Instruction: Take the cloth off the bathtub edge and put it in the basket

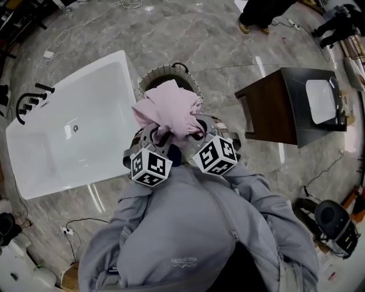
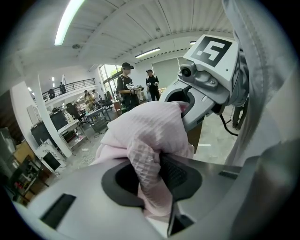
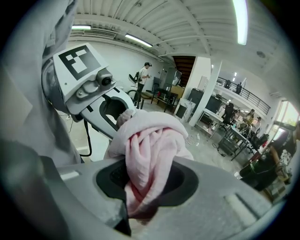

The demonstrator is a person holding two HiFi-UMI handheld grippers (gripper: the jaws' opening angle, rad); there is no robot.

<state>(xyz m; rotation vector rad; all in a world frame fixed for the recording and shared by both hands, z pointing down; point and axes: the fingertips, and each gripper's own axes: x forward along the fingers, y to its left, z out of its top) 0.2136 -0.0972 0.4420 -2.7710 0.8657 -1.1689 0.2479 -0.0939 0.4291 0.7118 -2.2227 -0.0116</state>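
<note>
A bunched pink cloth point(image 1: 169, 108) hangs in the air in front of the person's chest, above the round wire basket point(image 1: 149, 78), which it partly hides. Both grippers hold it. My left gripper point(image 1: 155, 136) is shut on one fold of the cloth point(image 2: 147, 164); my right gripper point(image 1: 197, 130) is shut on another bunch of it point(image 3: 145, 168). The two grippers stand close side by side, and each shows in the other's view. The white bathtub point(image 1: 68, 125) lies to the left, with no cloth on its edge.
A dark wooden cabinet point(image 1: 274, 108) with a white basin point(image 1: 321, 101) stands to the right. Black tap fittings point(image 1: 28, 102) sit at the tub's far-left end. Cables lie on the marble floor point(image 1: 319, 171). People stand far off point(image 1: 259, 14). A black machine point(image 1: 336, 222) is at lower right.
</note>
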